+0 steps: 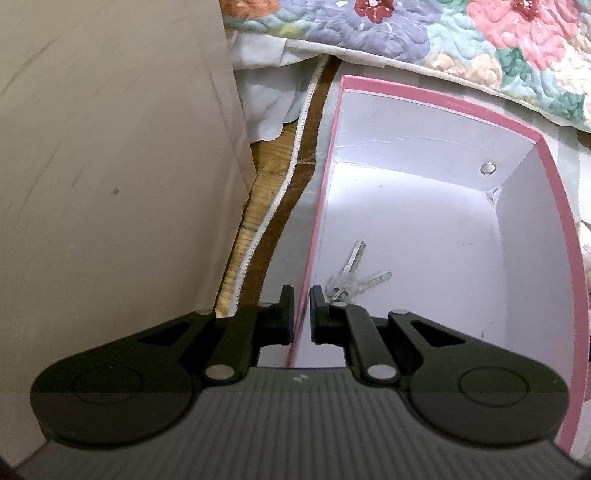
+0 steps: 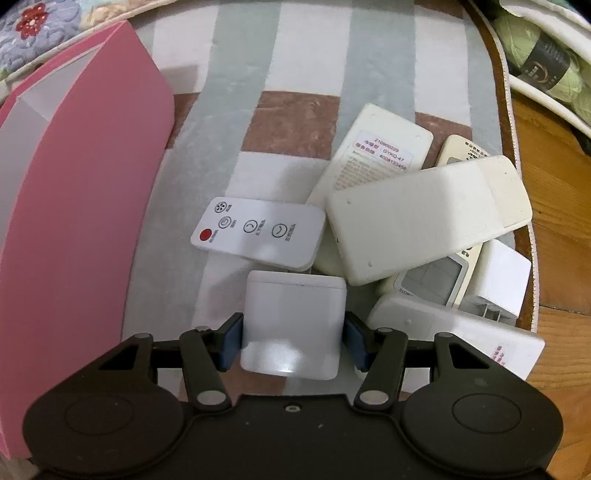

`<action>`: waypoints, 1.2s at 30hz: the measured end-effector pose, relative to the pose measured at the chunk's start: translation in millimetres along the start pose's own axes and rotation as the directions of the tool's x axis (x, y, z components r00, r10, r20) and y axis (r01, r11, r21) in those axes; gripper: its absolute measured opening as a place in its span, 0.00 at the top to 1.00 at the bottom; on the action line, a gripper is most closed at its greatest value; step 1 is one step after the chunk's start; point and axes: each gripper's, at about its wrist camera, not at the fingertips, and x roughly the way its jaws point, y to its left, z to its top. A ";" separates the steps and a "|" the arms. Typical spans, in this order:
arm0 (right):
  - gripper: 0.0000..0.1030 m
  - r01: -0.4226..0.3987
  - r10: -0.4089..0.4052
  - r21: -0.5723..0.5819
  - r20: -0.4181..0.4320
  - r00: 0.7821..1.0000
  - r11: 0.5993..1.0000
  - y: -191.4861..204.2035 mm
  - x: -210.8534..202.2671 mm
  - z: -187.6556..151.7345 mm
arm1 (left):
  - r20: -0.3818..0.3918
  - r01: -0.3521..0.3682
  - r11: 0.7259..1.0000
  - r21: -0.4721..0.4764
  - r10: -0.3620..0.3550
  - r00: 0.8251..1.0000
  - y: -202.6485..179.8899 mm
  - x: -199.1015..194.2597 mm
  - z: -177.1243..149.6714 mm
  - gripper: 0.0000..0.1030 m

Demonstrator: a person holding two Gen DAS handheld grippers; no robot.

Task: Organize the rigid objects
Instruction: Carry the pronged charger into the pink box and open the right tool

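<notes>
A pink box (image 1: 554,206) with a white inside lies open, and a bunch of keys (image 1: 351,280) rests on its floor. My left gripper (image 1: 302,314) is shut on the box's left wall, one finger outside and one inside. In the right wrist view the box's pink outer wall (image 2: 92,206) stands at the left. My right gripper (image 2: 293,343) points down at a small white square block (image 2: 291,325), its blue pads against the block's two sides. Beyond it lie a flat white remote with a red button (image 2: 258,232) and several larger white remotes (image 2: 417,221) in a heap.
A striped rug (image 2: 295,74) lies under the box and the heap, with wood floor (image 2: 561,229) at the right. A floral quilt (image 1: 443,33) hangs behind the box. A beige panel (image 1: 110,166) stands left of the box. Green yarn (image 2: 532,48) sits at the top right.
</notes>
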 end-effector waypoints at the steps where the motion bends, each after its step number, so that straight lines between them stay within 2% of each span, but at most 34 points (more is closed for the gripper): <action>1: 0.41 0.006 -0.006 0.002 0.002 1.000 1.000 0.3 -0.6 -1.0 | 0.000 0.000 1.000 0.007 0.000 1.000 -0.5 0.1 0.0 0.93; 4: 0.41 0.023 -0.022 -0.010 0.034 0.999 1.000 4.3 -10.5 -3.1 | -0.015 0.011 1.000 -0.001 -0.011 1.000 1.8 1.7 3.1 0.94; 10: 0.41 0.012 -0.012 -0.002 0.047 0.999 1.000 6.5 -35.3 -5.6 | -0.034 0.035 0.999 -0.006 -0.035 0.999 5.6 2.8 4.6 0.94; 17: 0.41 -0.057 0.053 0.070 0.058 0.997 0.996 7.8 -56.4 -11.6 | -0.042 0.044 0.999 -0.010 -0.044 0.998 8.0 2.5 6.2 0.94; 21: 0.41 -0.111 0.103 0.082 0.090 0.991 0.990 16.3 -84.3 -13.4 | -0.046 0.050 0.999 -0.015 -0.050 0.998 9.5 2.7 6.7 0.94; 25: 0.41 -0.180 0.176 0.025 0.113 0.978 0.983 37.2 -126.2 -14.9 | -0.053 0.058 0.998 -0.028 -0.059 0.997 11.9 3.0 7.0 0.94; 30: 0.41 -0.314 0.321 -0.089 0.078 0.944 0.945 81.4 -161.9 -4.9 | -0.052 0.064 0.997 -0.033 -0.065 0.997 13.5 1.9 5.5 0.95; 34: 0.41 -0.397 0.408 -0.190 0.017 0.913 0.898 127.3 -154.4 6.3 | -0.049 0.068 0.997 -0.036 -0.070 0.996 14.7 0.9 4.9 0.95; 35: 0.41 -0.394 0.407 -0.227 0.011 0.913 0.891 140.5 -146.2 4.4 | -0.050 0.070 0.997 -0.037 -0.072 0.996 15.4 1.0 5.0 0.95; 36: 0.41 -0.366 0.383 -0.268 0.011 0.924 0.891 154.0 -136.3 -0.3 | -0.050 0.073 0.997 -0.039 -0.075 0.996 16.2 1.1 5.2 0.95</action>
